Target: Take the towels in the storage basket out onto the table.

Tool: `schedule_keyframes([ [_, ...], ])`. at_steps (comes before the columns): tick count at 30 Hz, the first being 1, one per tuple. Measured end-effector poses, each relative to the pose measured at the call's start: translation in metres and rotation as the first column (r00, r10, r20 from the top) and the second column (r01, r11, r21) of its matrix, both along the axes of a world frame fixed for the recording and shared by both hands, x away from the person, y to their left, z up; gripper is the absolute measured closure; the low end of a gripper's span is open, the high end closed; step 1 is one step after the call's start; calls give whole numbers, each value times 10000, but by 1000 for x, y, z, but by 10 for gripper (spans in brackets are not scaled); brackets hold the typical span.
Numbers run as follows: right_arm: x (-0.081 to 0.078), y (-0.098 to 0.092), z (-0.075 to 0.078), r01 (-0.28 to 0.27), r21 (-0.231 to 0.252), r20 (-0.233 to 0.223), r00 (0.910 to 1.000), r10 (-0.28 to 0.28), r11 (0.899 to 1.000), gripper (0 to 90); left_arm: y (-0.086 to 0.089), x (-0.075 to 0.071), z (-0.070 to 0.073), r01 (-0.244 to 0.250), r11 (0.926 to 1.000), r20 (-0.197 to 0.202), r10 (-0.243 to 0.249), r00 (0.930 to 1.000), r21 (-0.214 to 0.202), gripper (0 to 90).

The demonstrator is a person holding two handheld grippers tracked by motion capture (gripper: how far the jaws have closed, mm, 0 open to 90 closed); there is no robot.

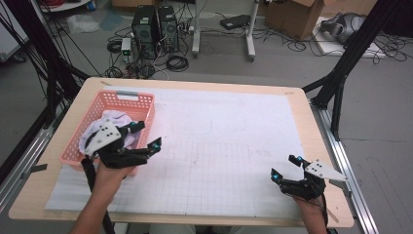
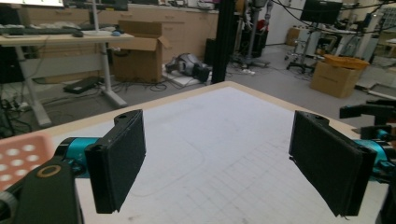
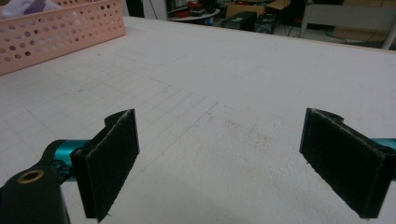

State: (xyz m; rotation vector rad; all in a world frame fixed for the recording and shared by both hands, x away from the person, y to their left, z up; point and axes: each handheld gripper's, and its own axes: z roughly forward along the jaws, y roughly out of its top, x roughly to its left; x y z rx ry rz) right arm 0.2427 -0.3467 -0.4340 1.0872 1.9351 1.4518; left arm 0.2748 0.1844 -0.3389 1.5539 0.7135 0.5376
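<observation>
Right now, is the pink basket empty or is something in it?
Not empty. The pink basket holds bunched white cloth, part-hidden by the left gripper in the high view. How many pieces: cannot tell.

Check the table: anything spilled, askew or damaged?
Nothing spilled or broken. The white mat has a faint brownish smudge between the right tongs. The pink basket sits slightly skewed to the table edge, white cloth heaped inside. Both tongs open, empty.

No readable text, label, brand or number anywhere. Faint ruled grid lines and a rounded outline on the white mat [image 1: 229, 146] at the centre of the frame, without any writing. Cardboard boxes [image 2: 140, 51] at upper left, too blurred to read.
</observation>
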Motion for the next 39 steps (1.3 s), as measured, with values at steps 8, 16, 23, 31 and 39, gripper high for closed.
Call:
schedule_keyframes([
  [8, 2, 3, -1, -52, -266, -70, 10000, 51, 9996, 104, 49, 22, 13, -810, 9961, -368, 823, 9959, 349, 186],
  [16, 5, 4, -4, -134, -411, -139, 9998, 128, 9991, 105, 83, 49, -2, -1835, 9766, -1281, 1974, 9719, 1123, 179],
  [23, 2, 4, -1, -163, -452, 134, 9998, 169, 9988, 150, 96, 68, -18, -2361, 9479, -2237, 2829, 9327, 2139, 179],
  [31, 3, 3, -3, -189, -346, -93, 9998, 186, 9992, 144, 101, 87, -35, -2671, 8933, -3136, 3863, 8674, 3616, 188],
  [39, 4, 3, -4, -16, -362, -363, 9993, 3, 9993, 122, 103, 102, -45, -2457, 8833, -4057, 4105, 8167, 3993, 176],
])
